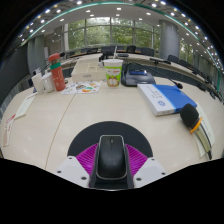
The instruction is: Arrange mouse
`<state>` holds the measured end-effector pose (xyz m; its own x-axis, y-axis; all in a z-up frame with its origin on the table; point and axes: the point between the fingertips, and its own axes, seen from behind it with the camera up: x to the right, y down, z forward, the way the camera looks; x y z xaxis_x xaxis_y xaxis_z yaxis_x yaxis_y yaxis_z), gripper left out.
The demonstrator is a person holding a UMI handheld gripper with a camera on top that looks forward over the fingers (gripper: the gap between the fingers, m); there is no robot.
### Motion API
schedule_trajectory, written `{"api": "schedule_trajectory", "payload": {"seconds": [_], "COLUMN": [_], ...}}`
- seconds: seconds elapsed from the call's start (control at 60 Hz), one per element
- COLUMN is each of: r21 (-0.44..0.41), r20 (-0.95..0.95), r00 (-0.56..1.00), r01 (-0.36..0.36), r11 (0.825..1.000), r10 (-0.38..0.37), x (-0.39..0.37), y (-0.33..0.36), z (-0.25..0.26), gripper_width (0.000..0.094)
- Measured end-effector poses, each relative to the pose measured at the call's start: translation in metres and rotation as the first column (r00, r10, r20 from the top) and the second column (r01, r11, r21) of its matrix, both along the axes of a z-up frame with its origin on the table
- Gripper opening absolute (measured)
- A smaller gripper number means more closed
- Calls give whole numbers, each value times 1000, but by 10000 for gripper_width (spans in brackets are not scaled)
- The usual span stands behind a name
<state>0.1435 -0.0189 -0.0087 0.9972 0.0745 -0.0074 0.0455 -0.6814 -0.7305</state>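
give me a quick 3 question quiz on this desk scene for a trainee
1. True or false: the mouse sits between the gripper fingers.
2. What stands nearest the red bottle on the table? A) the white cup B) the book with the blue cover C) the black stapler-like thing
3. Fill in: the pads on the fingers are ____ in colour.

Key: 1 true, on a black mat. 2 A. 3 magenta.
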Motion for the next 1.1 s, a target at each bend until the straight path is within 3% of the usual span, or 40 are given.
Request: {"api": "schedule_trajectory", "payload": {"seconds": [0.067,0.117,0.133,0.167,0.233,0.417,0.7,0.883,1.1], "r21": [3,7,9,12,24,77,167,196,212], "r20": [-30,-19,-13,1,15,5,38,67,53], "r00": [1000,1000,1000,1000,1000,1000,998,993,991], "r01": [-10,-19,-23,-26,-25,-6,41,80,105], "r11": [1000,1000,1000,1000,999,997,985,977,972], "r10": [11,19,23,26,24,5,-48,-95,-119], "x": [-3,-2,-2,-1,-1,-7,-13,-8,-12], "y": [1,-1,-2,-3,-8,-47,-180,-271,-331], "z": [0,5,7,11,25,85,176,208,227], "gripper_width": [547,826,871,816,867,857,853,852,853]}}
